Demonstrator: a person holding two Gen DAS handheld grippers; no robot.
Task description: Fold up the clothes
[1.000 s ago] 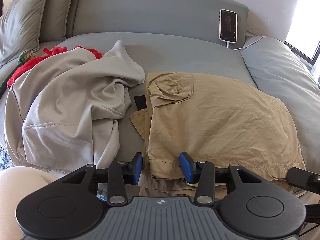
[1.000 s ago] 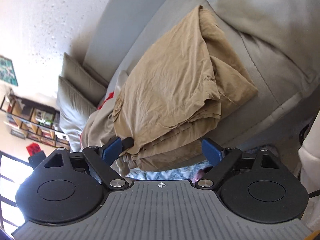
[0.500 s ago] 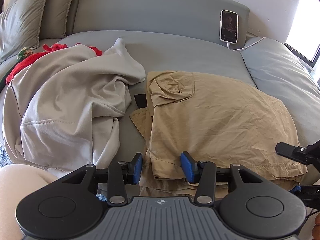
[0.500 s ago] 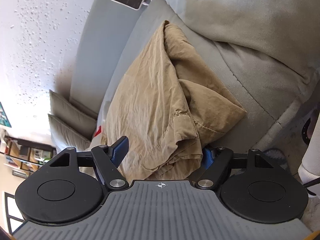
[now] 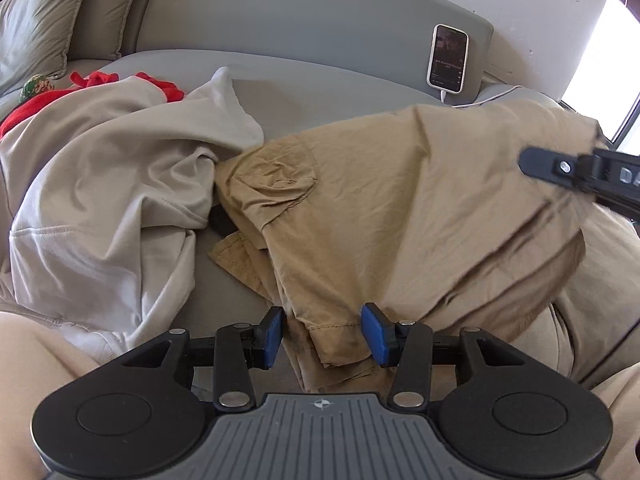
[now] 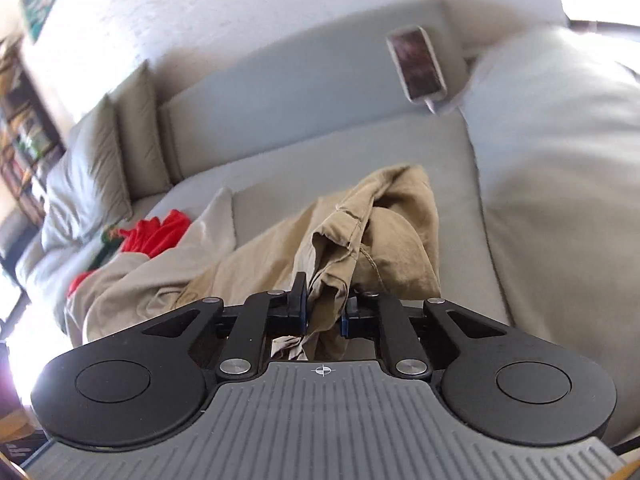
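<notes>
Tan trousers [image 5: 400,208] lie crumpled on the grey bed [image 5: 320,92]. My left gripper [image 5: 324,336] rests low at their near edge. Its blue pads stand apart, and the near hem lies loosely between them. My right gripper [image 6: 324,312] is closing its jaws, and the pads pinch a bunched fold of the tan trousers [image 6: 384,220]. It holds that right side lifted off the bed. In the left wrist view one of its black fingers [image 5: 552,168] shows at the right, with cloth draping down from it.
A pale grey sweatshirt [image 5: 112,200] is heaped at the left over a red garment [image 5: 96,80]. A phone [image 5: 448,58] on a cable leans against the headboard. Pillows [image 5: 36,28] stand at the back left. A person's leg [image 5: 32,352] is at the near left.
The right gripper closed on the right edge of the trousers, rolled and rose, lifting that side off the bed. The left gripper has stayed in place.
</notes>
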